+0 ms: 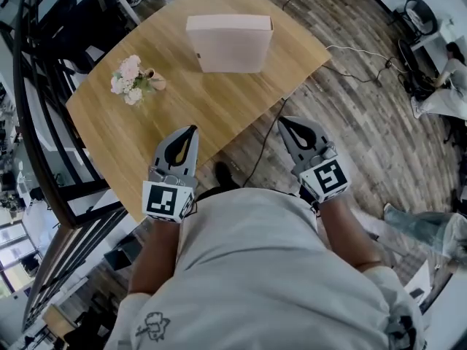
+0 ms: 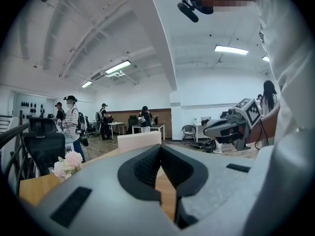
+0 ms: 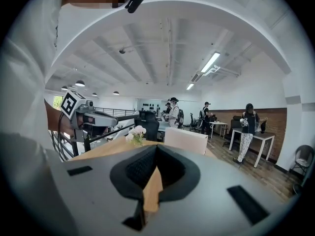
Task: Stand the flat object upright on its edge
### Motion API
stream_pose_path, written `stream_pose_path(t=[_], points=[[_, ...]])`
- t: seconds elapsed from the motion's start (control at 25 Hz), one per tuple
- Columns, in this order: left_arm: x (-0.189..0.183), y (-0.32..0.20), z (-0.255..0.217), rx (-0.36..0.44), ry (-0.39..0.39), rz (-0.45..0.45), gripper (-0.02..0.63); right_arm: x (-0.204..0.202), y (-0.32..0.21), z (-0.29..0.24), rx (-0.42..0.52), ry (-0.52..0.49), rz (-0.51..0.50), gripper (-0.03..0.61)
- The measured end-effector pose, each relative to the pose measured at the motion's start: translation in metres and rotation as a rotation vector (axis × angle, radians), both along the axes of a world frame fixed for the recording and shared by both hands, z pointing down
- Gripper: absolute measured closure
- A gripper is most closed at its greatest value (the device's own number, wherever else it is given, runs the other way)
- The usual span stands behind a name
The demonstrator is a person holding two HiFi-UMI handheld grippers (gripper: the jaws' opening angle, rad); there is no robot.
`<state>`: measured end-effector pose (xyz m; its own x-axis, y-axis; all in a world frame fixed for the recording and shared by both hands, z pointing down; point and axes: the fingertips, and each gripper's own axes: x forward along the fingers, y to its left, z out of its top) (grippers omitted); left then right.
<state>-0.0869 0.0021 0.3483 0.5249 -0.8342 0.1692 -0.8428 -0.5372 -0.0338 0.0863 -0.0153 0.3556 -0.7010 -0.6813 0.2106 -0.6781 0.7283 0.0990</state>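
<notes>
Both forearms are drawn in close to the person's torso, bare below short white sleeves. Each hand holds its tool roughly level, tipped slightly downward and aimed out over the near edge of the wooden table (image 1: 219, 111). The left gripper (image 1: 193, 129) sits over the table's near corner, and the right gripper (image 1: 282, 121) hangs just beyond the edge, above the plank floor (image 1: 350, 122). Each is a smooth grey shell with ribbed black pads that taper to a point, and each carries a cube with square markers at the back. Both pairs of jaws are pressed together at the tips with nothing between them. The flat box (image 1: 229, 42), pale and matte with squared corners, stands upright on its edge at the far part of the table, well apart from both grippers. A small bunch of pink and white flowers (image 1: 130, 79) lies to its left.
</notes>
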Motion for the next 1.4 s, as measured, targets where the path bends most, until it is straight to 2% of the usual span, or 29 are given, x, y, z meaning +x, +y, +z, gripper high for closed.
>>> stream_pose_path(t=[0.28,0.72,1.08,1.4], points=[[0.057,0.043,0.006,-0.008,0.018,-0.033,0.607,0.061,0.043,0.010,-0.024,0.014,-0.025,0.574],[0.133,0.132,0.010,-0.022,0.006,-0.085,0.607,0.142,0.126,0.013,-0.040,-0.014,-0.077,0.574],[0.156,0.171,0.006,-0.029,0.016,-0.125,0.607,0.180,0.167,0.005,-0.041,-0.023,-0.100,0.574],[0.158,0.186,-0.015,-0.004,0.029,-0.131,0.607,0.178,0.184,-0.016,-0.002,-0.055,-0.089,0.574]])
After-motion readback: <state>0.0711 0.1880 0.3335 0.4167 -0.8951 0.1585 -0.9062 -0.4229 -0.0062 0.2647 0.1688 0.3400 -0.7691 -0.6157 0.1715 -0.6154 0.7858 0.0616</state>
